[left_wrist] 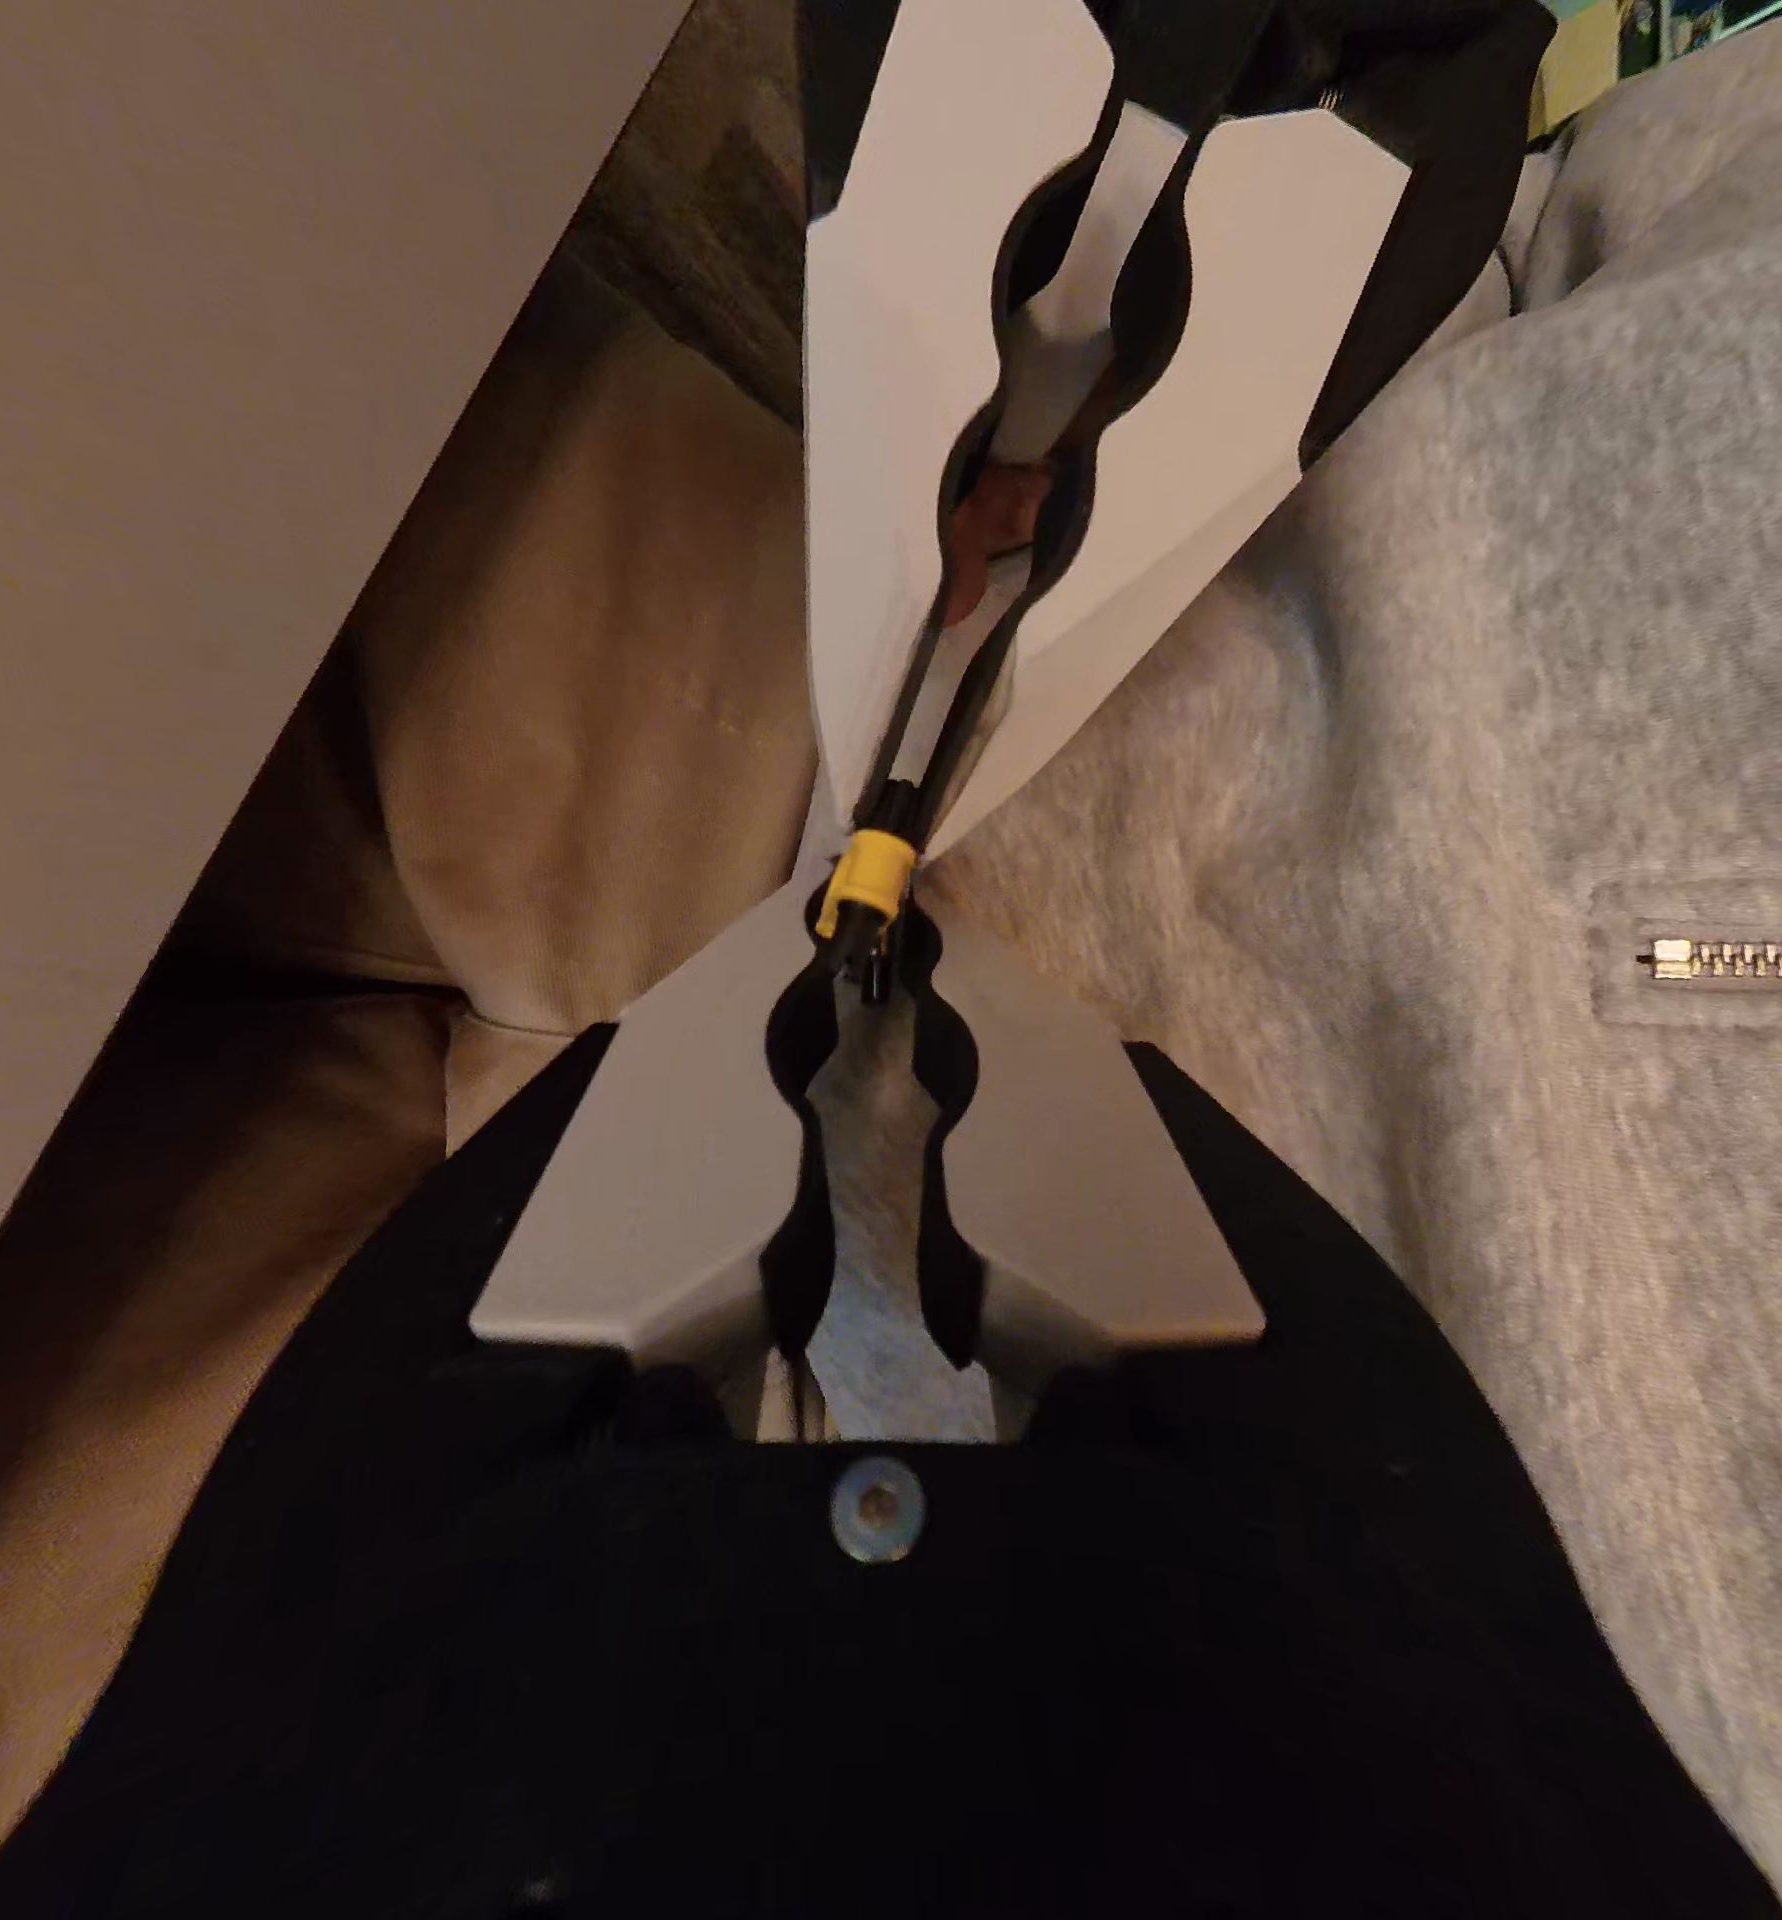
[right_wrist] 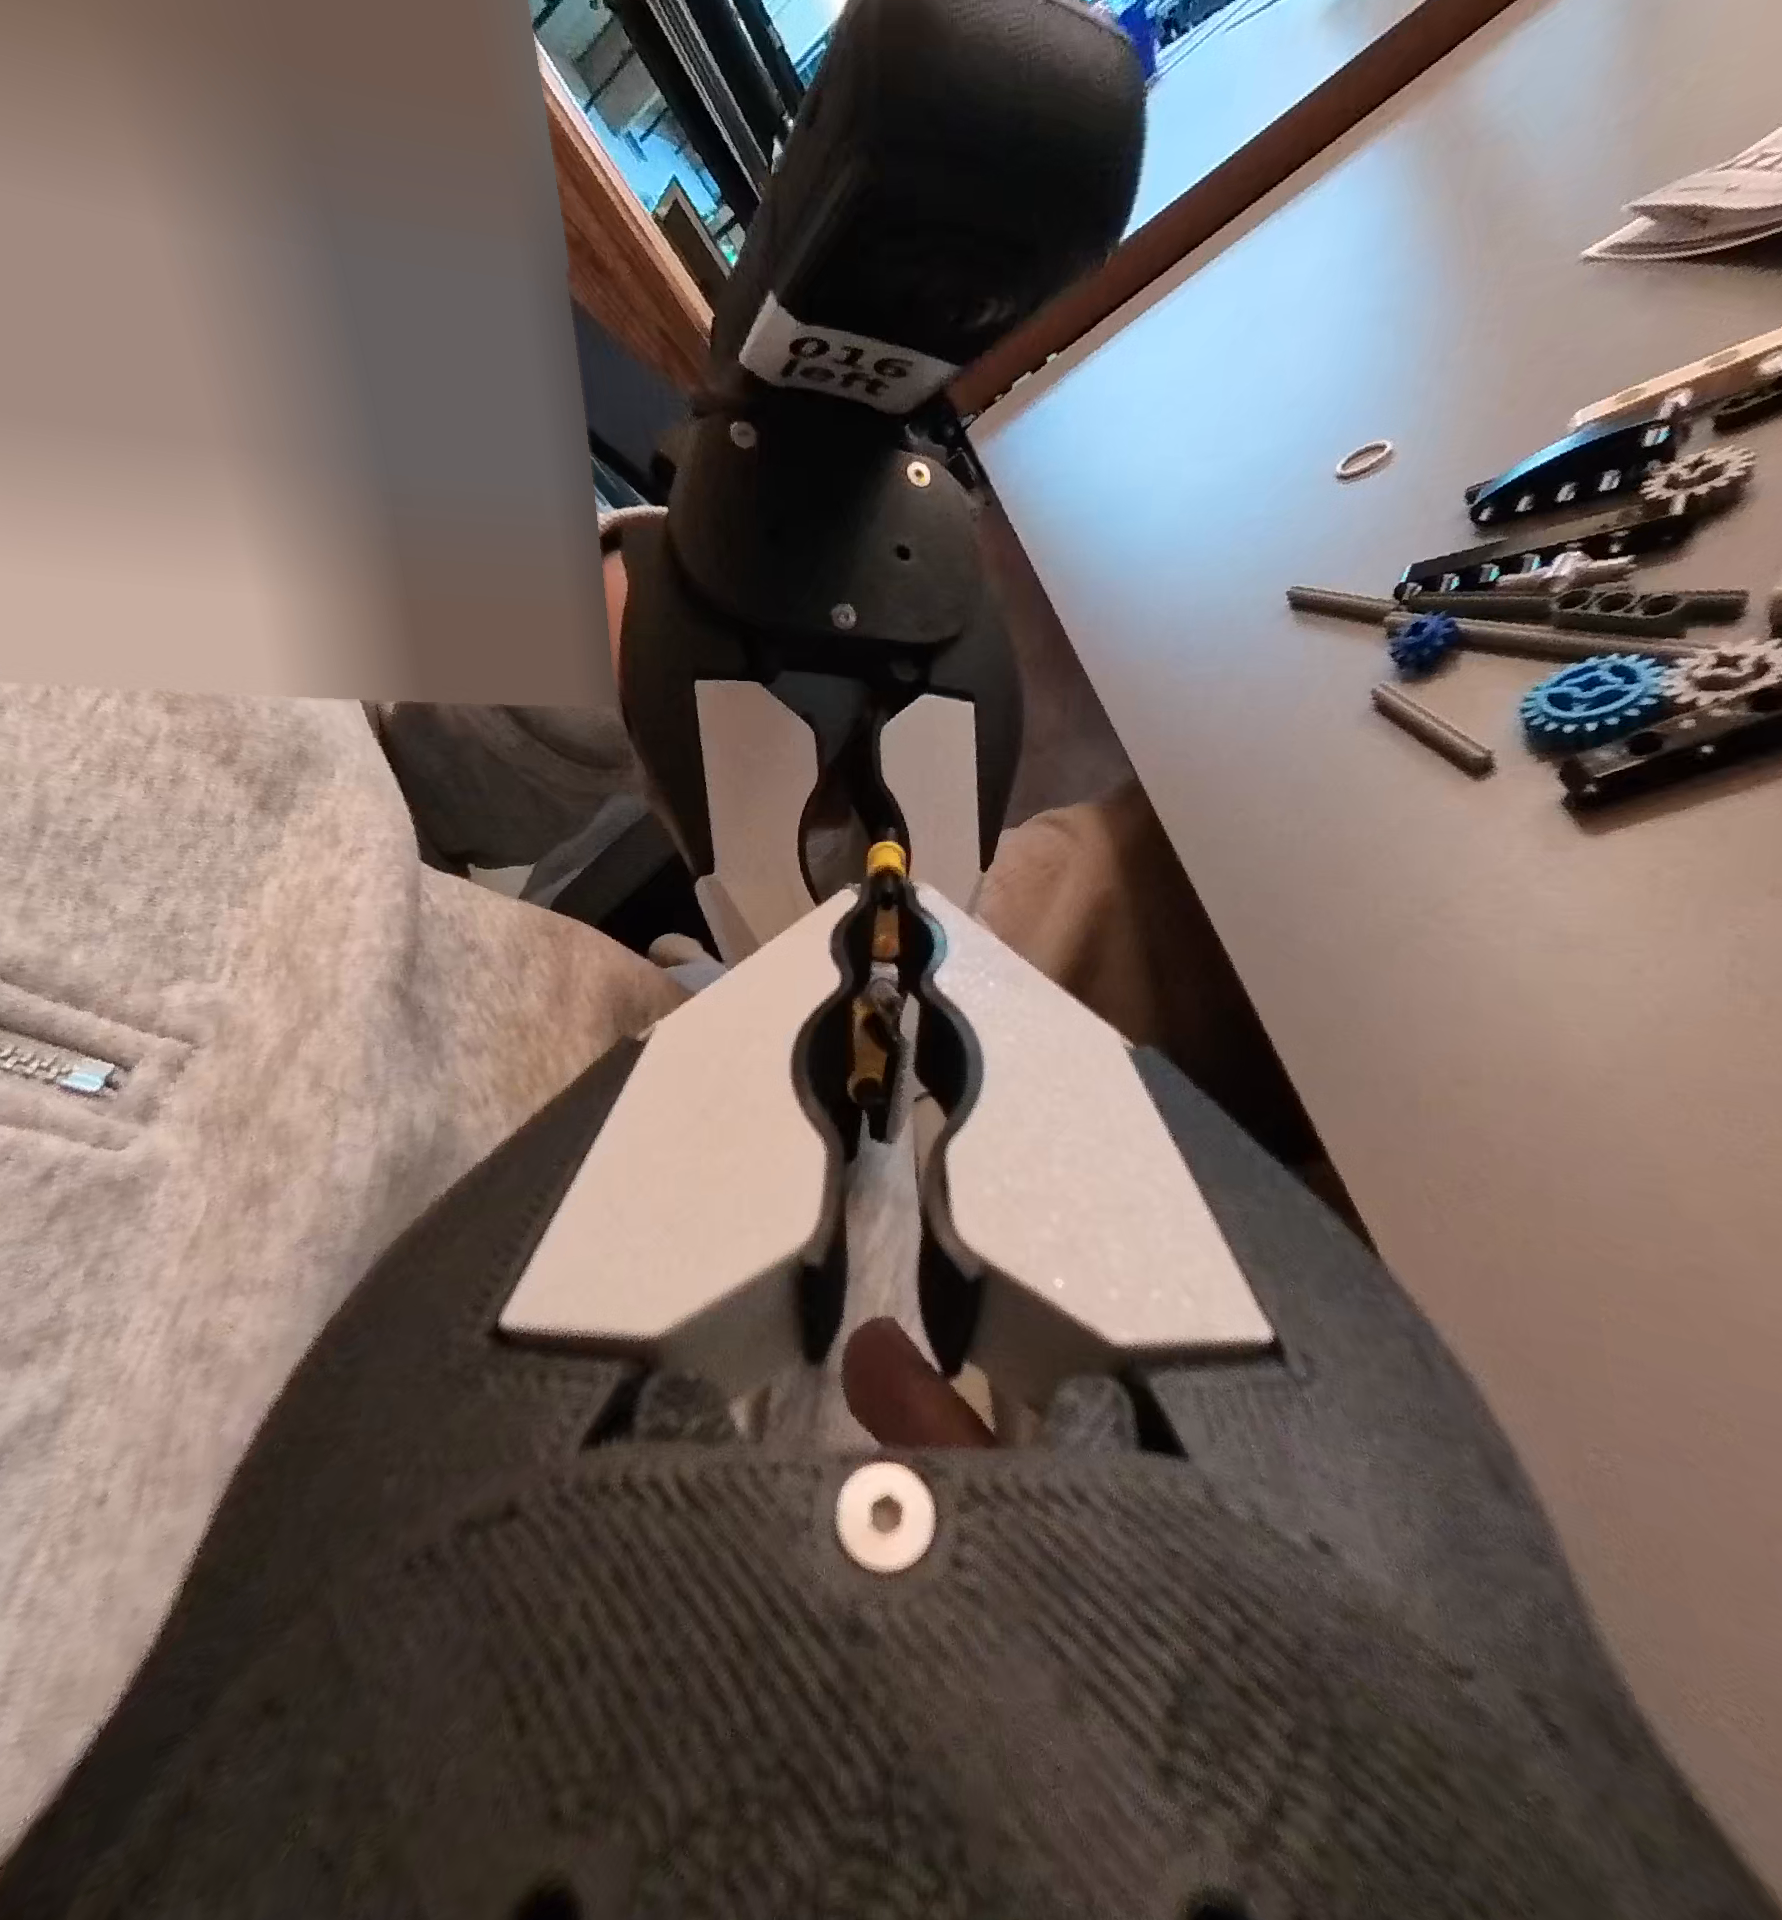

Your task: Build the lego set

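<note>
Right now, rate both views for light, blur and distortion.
Left wrist view: dim and warm, its own left gripper body nearly black, the grey fleece softly blurred, the yellow piece fairly sharp. Right wrist view: brighter, blue window glare on the table, wide-angle bending of its edge, the loose lego parts soft, a blur patch top left.

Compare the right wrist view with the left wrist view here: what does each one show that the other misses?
Only the right wrist view shows the grey table with loose lego parts: a blue gear, black beams, grey axles and a paper booklet. Only the left wrist view shows the tan fabric beside a pale surface. Both show the left gripper and right gripper meeting tip to tip on a small yellow piece, and a grey fleece garment with a zipper.
</note>
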Demonstrator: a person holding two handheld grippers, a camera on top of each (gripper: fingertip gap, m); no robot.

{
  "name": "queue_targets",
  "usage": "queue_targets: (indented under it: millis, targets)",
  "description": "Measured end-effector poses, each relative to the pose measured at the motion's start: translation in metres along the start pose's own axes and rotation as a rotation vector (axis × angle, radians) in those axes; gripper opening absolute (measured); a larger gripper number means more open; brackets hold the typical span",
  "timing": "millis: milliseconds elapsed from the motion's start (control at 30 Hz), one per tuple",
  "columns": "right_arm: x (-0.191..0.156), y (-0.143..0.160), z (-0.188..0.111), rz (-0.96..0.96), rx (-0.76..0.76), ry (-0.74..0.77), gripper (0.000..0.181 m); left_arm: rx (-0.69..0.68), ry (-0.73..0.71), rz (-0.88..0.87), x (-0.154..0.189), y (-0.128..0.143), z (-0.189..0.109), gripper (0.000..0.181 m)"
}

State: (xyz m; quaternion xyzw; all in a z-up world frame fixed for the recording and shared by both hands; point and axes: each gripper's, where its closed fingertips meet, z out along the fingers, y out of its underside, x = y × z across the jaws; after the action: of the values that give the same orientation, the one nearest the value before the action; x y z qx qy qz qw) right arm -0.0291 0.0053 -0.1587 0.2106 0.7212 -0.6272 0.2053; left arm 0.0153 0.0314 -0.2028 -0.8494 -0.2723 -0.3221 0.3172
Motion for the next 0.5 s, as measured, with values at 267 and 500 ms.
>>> queue_targets:
  millis: [267, 500]
  targets:
    - [0.000, 0.010, -0.002, 0.034, -0.056, -0.024, 0.002, 0.027, 0.043, -0.029, 0.002, 0.001, -0.004, 0.007]
    - [0.001, 0.019, -0.005, 0.066, -0.089, -0.030, 0.002, 0.067, 0.098, -0.076, 0.003, 0.002, -0.006, 0.008]
